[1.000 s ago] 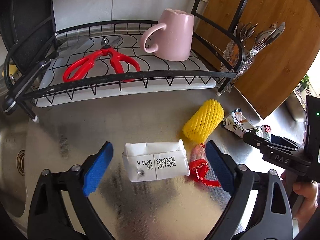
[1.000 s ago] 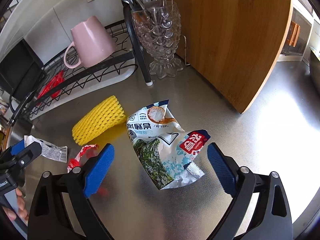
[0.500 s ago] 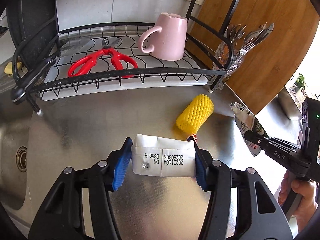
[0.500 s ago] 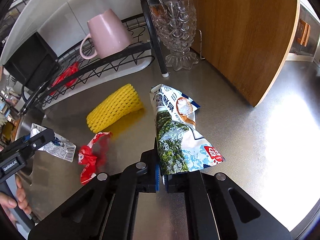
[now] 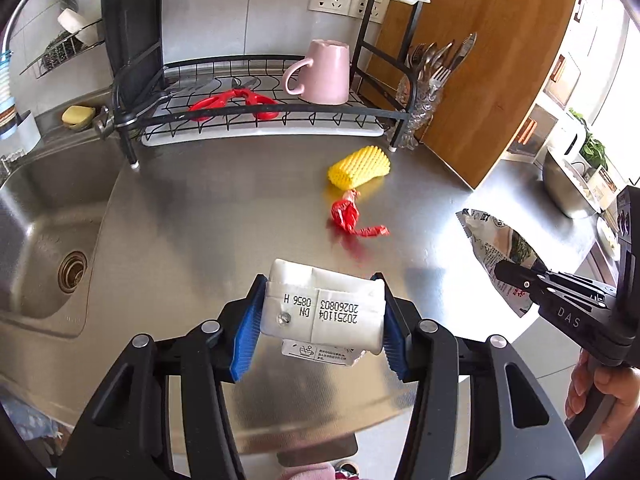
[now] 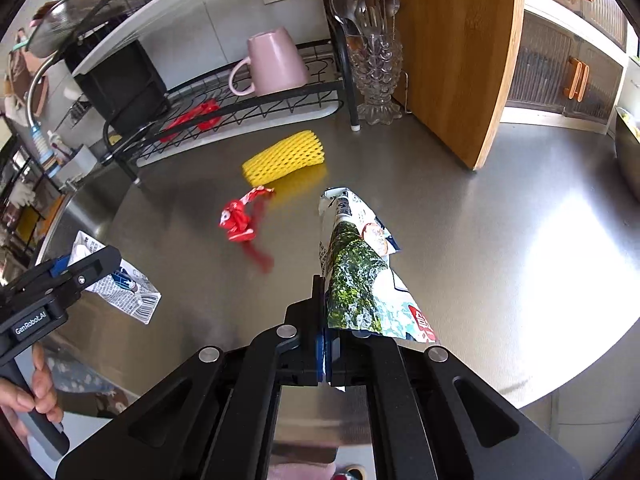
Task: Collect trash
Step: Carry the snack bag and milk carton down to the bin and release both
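Observation:
My left gripper (image 5: pixel 318 328) is shut on a white milk carton (image 5: pixel 320 308) and holds it above the steel counter; the carton also shows in the right wrist view (image 6: pixel 120 284). My right gripper (image 6: pixel 326 344) is shut on a green and white snack bag (image 6: pixel 360 272), lifted off the counter; the bag also shows in the left wrist view (image 5: pixel 496 252). A red crumpled wrapper (image 5: pixel 352 218) (image 6: pixel 240 220) and a yellow foam fruit net (image 5: pixel 358 166) (image 6: pixel 286 156) lie on the counter ahead of both grippers.
A black dish rack (image 5: pixel 256 116) at the back holds a pink mug (image 5: pixel 320 72) and red scissors (image 5: pixel 232 100). A glass cutlery holder (image 6: pixel 374 68) and a wooden board (image 6: pixel 460 52) stand to the right. A sink (image 5: pixel 48 240) lies to the left.
Both grippers have risen and drawn back from the counter with their loads. A second ago both were open; they closed on the carton and the bag.

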{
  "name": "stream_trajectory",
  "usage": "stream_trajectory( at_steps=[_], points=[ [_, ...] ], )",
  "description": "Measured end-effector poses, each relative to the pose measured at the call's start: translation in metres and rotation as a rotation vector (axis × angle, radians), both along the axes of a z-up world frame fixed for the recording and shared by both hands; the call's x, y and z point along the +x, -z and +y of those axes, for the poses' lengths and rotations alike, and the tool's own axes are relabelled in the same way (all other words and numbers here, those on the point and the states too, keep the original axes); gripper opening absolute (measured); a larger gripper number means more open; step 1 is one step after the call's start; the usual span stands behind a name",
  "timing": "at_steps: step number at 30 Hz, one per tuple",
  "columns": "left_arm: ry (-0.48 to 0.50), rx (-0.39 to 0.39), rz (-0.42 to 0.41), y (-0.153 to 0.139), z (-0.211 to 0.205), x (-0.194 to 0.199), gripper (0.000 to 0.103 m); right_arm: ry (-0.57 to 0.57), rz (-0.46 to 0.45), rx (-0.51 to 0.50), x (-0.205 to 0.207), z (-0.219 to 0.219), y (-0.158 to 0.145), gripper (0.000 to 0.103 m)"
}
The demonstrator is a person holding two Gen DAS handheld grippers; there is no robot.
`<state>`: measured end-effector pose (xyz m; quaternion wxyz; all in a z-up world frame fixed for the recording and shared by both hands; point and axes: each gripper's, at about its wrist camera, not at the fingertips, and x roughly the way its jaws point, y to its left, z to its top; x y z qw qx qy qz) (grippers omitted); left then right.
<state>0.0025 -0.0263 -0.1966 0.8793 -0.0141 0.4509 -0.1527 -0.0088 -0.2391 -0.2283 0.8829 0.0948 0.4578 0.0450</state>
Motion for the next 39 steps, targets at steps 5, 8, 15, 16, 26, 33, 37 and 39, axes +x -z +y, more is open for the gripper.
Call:
stream_trajectory(
  at_steps=[5, 8, 15, 16, 26, 33, 37, 39],
  points=[
    [-0.009, 0.007, 0.0, -0.002, 0.004, -0.056, 0.049, -0.043, -0.014, 0.018, -0.048, 0.011, -0.007, 0.002],
    [-0.016, 0.01, 0.004, -0.002, 0.007, -0.086, 0.049, -0.061, -0.01, 0.043, -0.077, 0.015, -0.008, 0.002],
    [-0.028, 0.016, 0.046, 0.016, 0.013, -0.14, 0.049, -0.105, 0.024, 0.066, -0.136, 0.026, 0.005, 0.002],
    [-0.03, 0.015, 0.053, 0.02, 0.014, -0.147, 0.049, -0.111, 0.033, 0.071, -0.144, 0.028, 0.008, 0.002],
    [-0.031, 0.017, 0.162, 0.075, 0.018, -0.183, 0.049, -0.142, 0.168, 0.095, -0.187, 0.037, 0.062, 0.002],
    [-0.034, 0.002, 0.256, 0.138, 0.021, -0.178, 0.049, -0.139, 0.309, 0.132, -0.181, 0.049, 0.125, 0.002],
    [-0.027, 0.0, 0.293, 0.183, 0.019, -0.17, 0.049, -0.124, 0.374, 0.139, -0.17, 0.053, 0.165, 0.002],
    [-0.019, 0.012, 0.313, 0.207, 0.019, -0.165, 0.049, -0.107, 0.408, 0.161, -0.165, 0.052, 0.187, 0.002]
  ],
)
